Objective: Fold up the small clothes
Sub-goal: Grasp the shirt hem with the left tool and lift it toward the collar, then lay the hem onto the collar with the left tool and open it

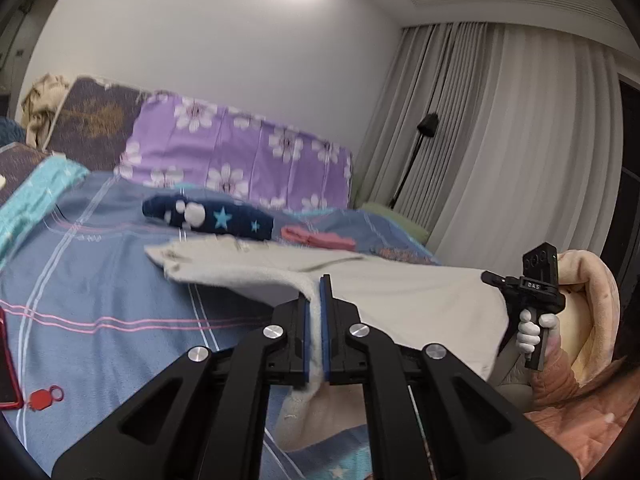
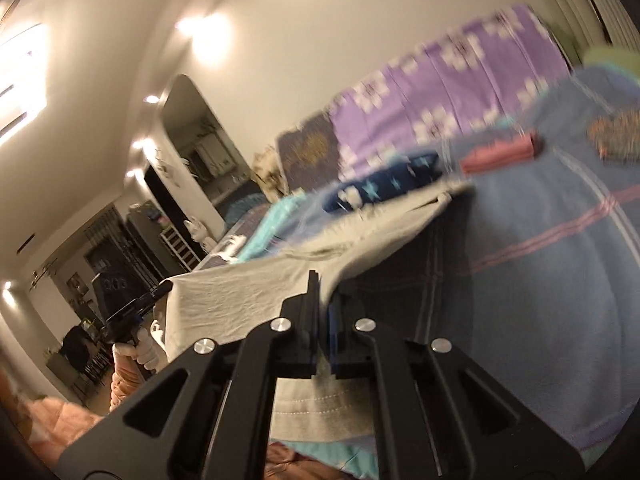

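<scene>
A light grey small garment (image 1: 400, 292) is held stretched above the blue bedspread (image 1: 100, 280). My left gripper (image 1: 316, 280) is shut on one edge of it; cloth is pinched between the blue pads. My right gripper (image 2: 326, 280) is shut on the opposite edge of the same grey garment (image 2: 240, 300). Each gripper shows in the other's view: the right gripper (image 1: 536, 292) at the garment's far corner, the left gripper (image 2: 136, 308) likewise. The garment's far end lies on the bed near a folded navy star-print piece (image 1: 208, 216) and a folded pink piece (image 1: 316, 238).
A purple floral pillow (image 1: 240, 160) and a dark patterned pillow (image 1: 92, 116) lean on the wall. A teal cloth (image 1: 36, 196) lies at the left. A red-edged phone (image 1: 8, 360) with a red charm lies at the left edge. Curtains and a floor lamp (image 1: 420, 152) stand at the right.
</scene>
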Motion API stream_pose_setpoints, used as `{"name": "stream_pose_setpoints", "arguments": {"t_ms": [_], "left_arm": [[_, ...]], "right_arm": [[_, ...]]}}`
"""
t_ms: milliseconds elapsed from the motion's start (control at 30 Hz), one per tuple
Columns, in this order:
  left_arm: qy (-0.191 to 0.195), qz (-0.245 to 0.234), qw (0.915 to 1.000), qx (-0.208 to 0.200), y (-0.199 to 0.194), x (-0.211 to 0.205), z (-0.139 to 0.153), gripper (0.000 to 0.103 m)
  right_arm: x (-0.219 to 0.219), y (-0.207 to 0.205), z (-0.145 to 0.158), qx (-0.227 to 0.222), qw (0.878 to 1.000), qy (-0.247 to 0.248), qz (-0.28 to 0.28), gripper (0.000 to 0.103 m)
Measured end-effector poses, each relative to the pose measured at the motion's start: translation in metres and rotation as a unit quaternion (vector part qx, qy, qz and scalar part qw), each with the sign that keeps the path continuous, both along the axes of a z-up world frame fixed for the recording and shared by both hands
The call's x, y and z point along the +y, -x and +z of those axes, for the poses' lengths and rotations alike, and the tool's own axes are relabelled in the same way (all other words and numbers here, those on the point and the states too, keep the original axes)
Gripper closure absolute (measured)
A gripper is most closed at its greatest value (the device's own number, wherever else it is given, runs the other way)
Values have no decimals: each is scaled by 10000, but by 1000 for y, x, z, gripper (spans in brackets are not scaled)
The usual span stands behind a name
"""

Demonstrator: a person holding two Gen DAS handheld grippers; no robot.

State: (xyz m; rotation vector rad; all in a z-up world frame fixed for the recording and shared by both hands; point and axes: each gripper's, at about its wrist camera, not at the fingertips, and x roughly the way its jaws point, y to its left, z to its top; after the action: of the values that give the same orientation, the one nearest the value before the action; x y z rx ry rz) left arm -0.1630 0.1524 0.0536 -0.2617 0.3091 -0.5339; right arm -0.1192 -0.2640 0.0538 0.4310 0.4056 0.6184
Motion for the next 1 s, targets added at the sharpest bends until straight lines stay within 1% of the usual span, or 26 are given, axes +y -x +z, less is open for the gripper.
{"name": "stream_pose_setpoints", "arguments": {"t_ms": [33,67,133,200,267,400,533,633,733,833,900,967,1000], "left_arm": [[-56,114,9998,-163,15,0,6,99],[-97,189,9994,-265,25,0,10,99],[-136,272,9990,-318,32,0,14,99],[-224,319,9990,-220,21,-3,13,99],[-240,333,9992,-31,5,-5,8,99],[-236,411,9984,304,-28,-5,-1,99],[-156,515,9974,488,-57,0,-3,99],[-153,643,9960,609,-78,3,-5,99],[-236,735,9942,747,-117,4,-5,99],[-312,920,9909,937,-170,5,-12,99],[-434,1148,9865,1088,-205,7,-24,99],[-508,1298,9798,1434,-245,9,-47,99],[-471,1330,9748,1730,-267,12,-67,99]], "right_arm": [[-3,16,8,-206,9996,115,-129,100],[-5,22,12,-296,9991,200,-225,100],[-10,25,15,-284,9983,309,-395,99],[-11,11,8,-55,9982,365,-471,99],[-11,-6,-4,145,9988,244,-408,99],[-10,-40,-20,386,9985,43,-384,99],[-11,-76,-24,567,9972,23,-491,98],[-13,-115,-23,657,9964,11,-541,98],[-11,-161,-23,756,9953,65,-594,98],[-9,-210,-33,938,9933,104,-661,98],[-5,-249,-49,1218,9891,179,-808,98],[-2,-286,-77,1641,9818,295,-914,97],[-1,-299,-89,1820,9786,317,-911,97]]}}
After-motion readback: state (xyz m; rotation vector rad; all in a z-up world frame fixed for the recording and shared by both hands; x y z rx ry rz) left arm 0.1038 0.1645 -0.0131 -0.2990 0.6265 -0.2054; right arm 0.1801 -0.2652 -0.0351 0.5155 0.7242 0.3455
